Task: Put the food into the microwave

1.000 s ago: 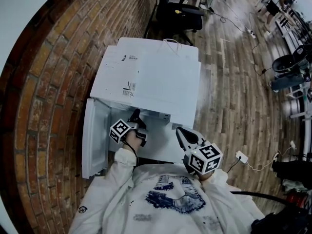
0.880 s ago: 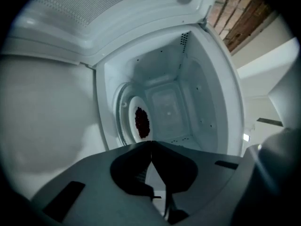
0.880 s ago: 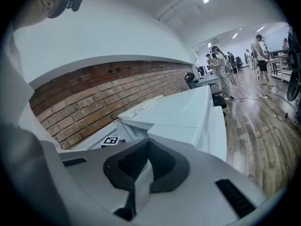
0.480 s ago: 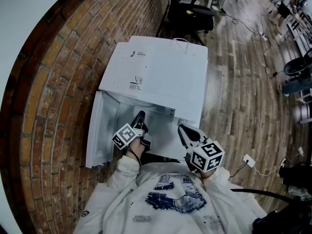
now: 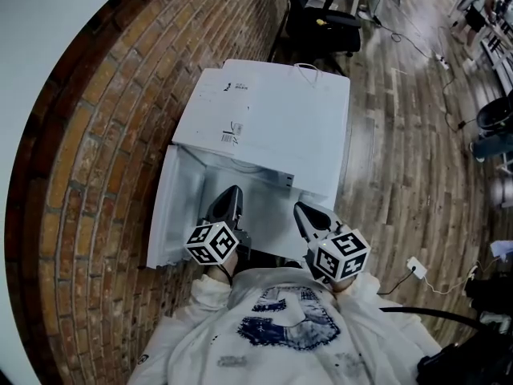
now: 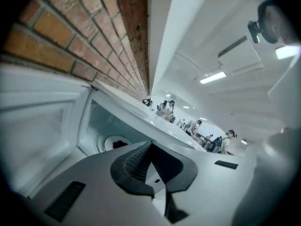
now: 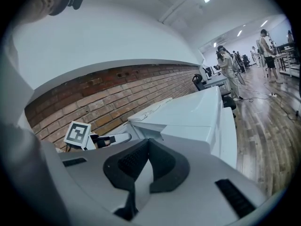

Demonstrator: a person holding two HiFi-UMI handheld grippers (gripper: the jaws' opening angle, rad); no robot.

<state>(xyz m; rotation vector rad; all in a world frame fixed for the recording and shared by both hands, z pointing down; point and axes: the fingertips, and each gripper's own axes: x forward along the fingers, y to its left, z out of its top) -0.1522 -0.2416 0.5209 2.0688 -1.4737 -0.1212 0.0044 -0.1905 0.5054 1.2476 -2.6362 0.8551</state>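
A white microwave (image 5: 272,127) stands against the brick wall with its door (image 5: 170,215) swung open to the left. In the left gripper view, a white plate (image 6: 109,142) with dark food (image 6: 119,144) sits on the turntable inside the cavity. My left gripper (image 5: 232,192) is shut and empty, just in front of the opening and pointing in. My right gripper (image 5: 300,209) is also shut and empty, level with the microwave's right front. From the right gripper view, the microwave (image 7: 188,114) lies ahead and the left gripper's marker cube (image 7: 77,133) shows at left.
A brick wall (image 5: 96,135) runs along the left. A black office chair (image 5: 317,22) stands behind the microwave. Wooden floor (image 5: 401,135) spreads to the right, with a power strip and cable (image 5: 415,267) lying on it. Several people stand far off in the room.
My left gripper has drawn back out of the microwave toward my body. The right gripper has barely moved. The head view has shifted slightly.
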